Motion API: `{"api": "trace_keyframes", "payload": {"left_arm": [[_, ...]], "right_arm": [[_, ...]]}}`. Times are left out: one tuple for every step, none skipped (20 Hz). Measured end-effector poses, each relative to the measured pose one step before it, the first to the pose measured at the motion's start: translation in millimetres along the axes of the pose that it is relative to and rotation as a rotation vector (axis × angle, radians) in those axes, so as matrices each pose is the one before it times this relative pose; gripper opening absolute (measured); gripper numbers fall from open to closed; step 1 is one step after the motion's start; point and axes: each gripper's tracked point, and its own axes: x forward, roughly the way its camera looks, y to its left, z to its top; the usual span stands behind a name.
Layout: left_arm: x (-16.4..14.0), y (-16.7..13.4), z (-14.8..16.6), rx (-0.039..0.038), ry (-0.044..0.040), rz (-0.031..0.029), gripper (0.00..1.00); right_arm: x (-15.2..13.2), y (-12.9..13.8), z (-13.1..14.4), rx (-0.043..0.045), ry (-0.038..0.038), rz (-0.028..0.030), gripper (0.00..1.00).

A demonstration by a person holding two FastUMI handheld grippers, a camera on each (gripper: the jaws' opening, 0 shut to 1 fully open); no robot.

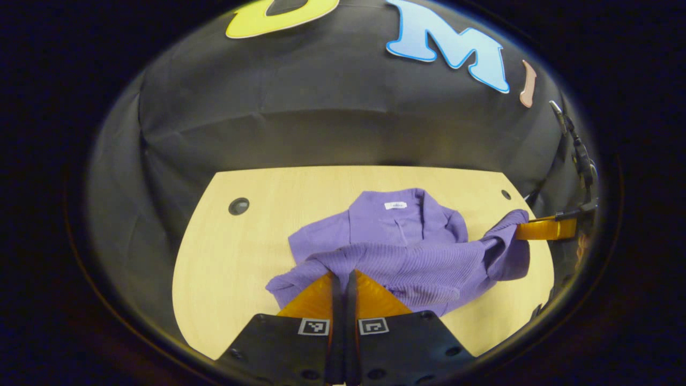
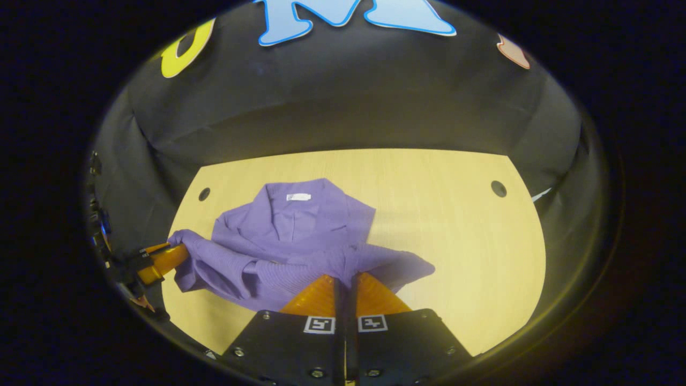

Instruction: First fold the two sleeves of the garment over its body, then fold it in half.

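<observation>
A purple knitted garment [image 1: 396, 236] with a collar and a white neck label lies on the wooden table [image 1: 230, 257], collar toward the far wall. Its near edge is raised off the table. In the left gripper view, my left gripper [image 1: 343, 277] is shut on one end of that raised edge, and my right gripper [image 1: 524, 227] pinches the other end at the right. In the right gripper view, the right gripper [image 2: 345, 279] is shut on the garment [image 2: 300, 225], with the left gripper [image 2: 172, 252] holding a bunched corner at the far left.
The table [image 2: 461, 230] has a dark round hole near each far corner [image 2: 498, 188] [image 2: 204, 194]. Black cloth walls close in behind and on both sides. Bare wood lies to the right of the garment in the right gripper view.
</observation>
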Motion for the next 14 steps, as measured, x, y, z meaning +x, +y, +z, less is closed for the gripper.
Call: {"api": "trace_keyframes", "payload": {"left_arm": [[4.00, 1.31, 6.15, -0.00074, -0.00560, 0.00110, 0.06], [3.72, 0.16, 6.27, 0.00107, -0.00520, 0.00138, 0.06], [4.59, 1.55, 5.21, 0.00194, -0.00524, 0.00202, 0.06], [4.80, 1.50, 5.89, 0.00212, -0.00395, 0.00280, 0.07], [4.47, 1.22, 5.45, -0.00055, -0.00488, 0.00314, 0.06], [4.78, 0.80, 6.46, -0.00511, -0.00690, 0.00449, 0.06], [3.63, 0.66, 5.36, -0.00653, -0.00951, 0.00246, 0.07], [4.71, 0.01, 5.00, -0.00268, -0.00653, 0.00259, 0.06], [5.62, 0.58, 4.23, 0.00000, -0.00639, 0.00248, 0.07], [6.80, 1.93, 4.47, 0.00246, -0.00141, 0.00378, 0.05], [5.84, 2.31, 4.65, 0.00221, -0.00339, 0.00349, 0.06], [6.12, 1.63, 6.15, -0.00186, -0.00665, 0.00422, 0.06], [4.81, 0.69, 6.97, -0.00602, -0.01018, 0.00075, 0.06], [7.82, 0.45, 7.23, -0.00363, -0.00812, 0.00128, 0.06]], "right_arm": [[2.04, 0.09, 6.44, 0.00090, -0.00518, 0.00059, 0.01], [3.43, 0.19, 6.21, 0.00083, -0.00459, 0.00063, 0.01], [2.98, -0.04, 6.35, 0.00256, -0.00422, 0.00166, 0.01], [4.52, 0.41, 6.57, 0.00327, -0.00605, 0.00086, 0.01], [3.86, 0.05, 7.16, 0.00230, -0.00662, -0.00047, 0.01], [4.35, 0.27, 6.14, 0.00314, -0.00845, -0.00233, 0.01], [4.40, 0.03, 6.71, 0.00022, -0.01142, -0.00359, 0.01], [2.45, 0.22, 3.29, -0.00246, -0.01071, -0.00453, 0.01], [3.25, -0.32, 3.77, -0.00173, -0.00901, -0.00332, 0.01], [9.28, 0.48, 7.71, -0.00040, -0.00366, -0.00068, 0.01], [8.29, 0.46, 7.29, 0.00212, -0.00488, 0.00039, 0.01], [4.92, 0.31, 5.26, 0.00390, -0.00880, -0.00112, 0.01], [5.76, -1.04, 6.28, 0.00371, -0.01108, -0.00400, 0.01], [6.85, -0.47, 6.55, 0.00510, -0.01159, -0.00440, 0.01]]}}
